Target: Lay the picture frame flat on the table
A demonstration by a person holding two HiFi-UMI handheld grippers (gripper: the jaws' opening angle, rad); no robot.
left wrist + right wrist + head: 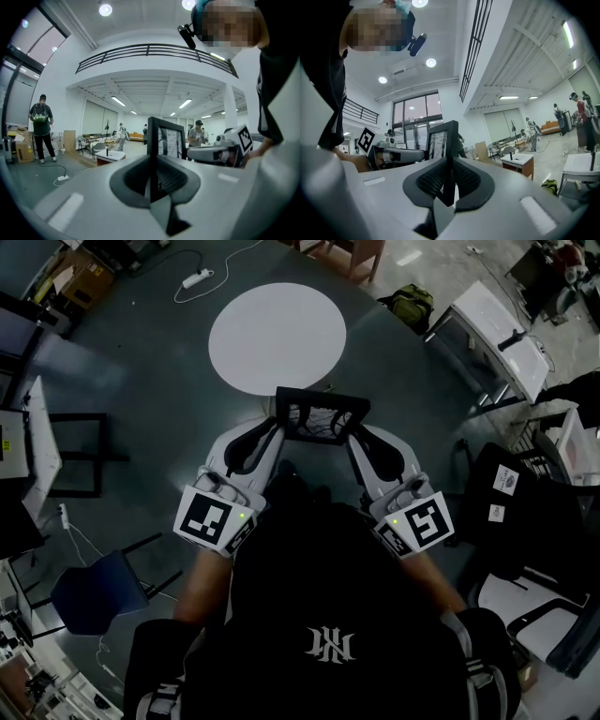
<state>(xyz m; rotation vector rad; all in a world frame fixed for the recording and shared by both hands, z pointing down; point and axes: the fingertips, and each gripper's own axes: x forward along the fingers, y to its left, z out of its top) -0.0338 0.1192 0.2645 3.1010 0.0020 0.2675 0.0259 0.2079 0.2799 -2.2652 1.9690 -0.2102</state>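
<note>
While picture frame (321,416) hangs at centre of head view, below round table (277,334), left gripper (275,427) and right gripper (362,430) each pinch one side edge. Risk: thin-edge grips slip, frame twists or drops.

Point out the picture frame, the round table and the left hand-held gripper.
picture frame (320,418), head view, glass centre.
round table (277,334), head view, bare white top.
left hand-held gripper (151,163), left gripper view, between its fingertips.

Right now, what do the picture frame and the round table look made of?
The picture frame has a thin black border, dull finish: wood or plastic, can't tell. The round table has a smooth white top without shine, perhaps laminate or painted board.
</note>
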